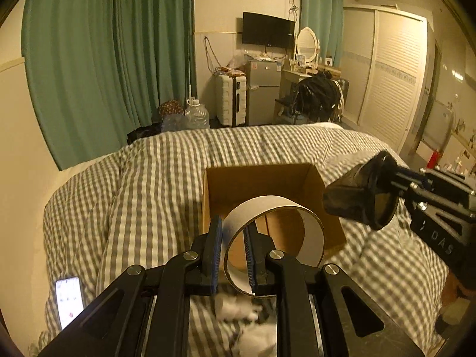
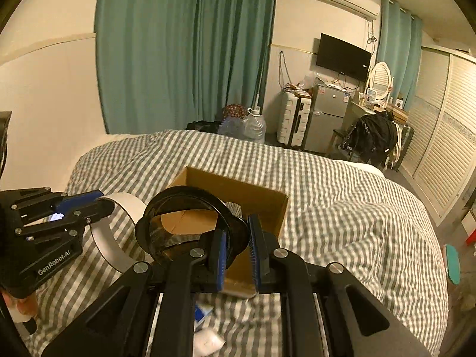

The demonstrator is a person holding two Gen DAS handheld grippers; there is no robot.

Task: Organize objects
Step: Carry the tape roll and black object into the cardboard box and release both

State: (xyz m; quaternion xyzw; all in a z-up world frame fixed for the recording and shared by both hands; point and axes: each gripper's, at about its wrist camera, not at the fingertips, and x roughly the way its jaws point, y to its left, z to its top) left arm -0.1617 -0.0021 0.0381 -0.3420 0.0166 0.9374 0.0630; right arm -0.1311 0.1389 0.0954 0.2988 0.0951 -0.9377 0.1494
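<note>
Two hand-held grippers held items over a box (image 1: 261, 184) on the bed (image 1: 142, 178).

The left hand-held gripper (image 1: 233, 255) pinched the wall of a white cardboard ring (image 1: 312, 226) between its fingers, the ring hanging at the box's near edge. The right hand-held gripper (image 2: 238, 253) clamped the rim of a black round container (image 2: 184, 208) above the open box. A phone (image 1: 70, 300) lay lit on the checked quilt, left of the box.
</note>
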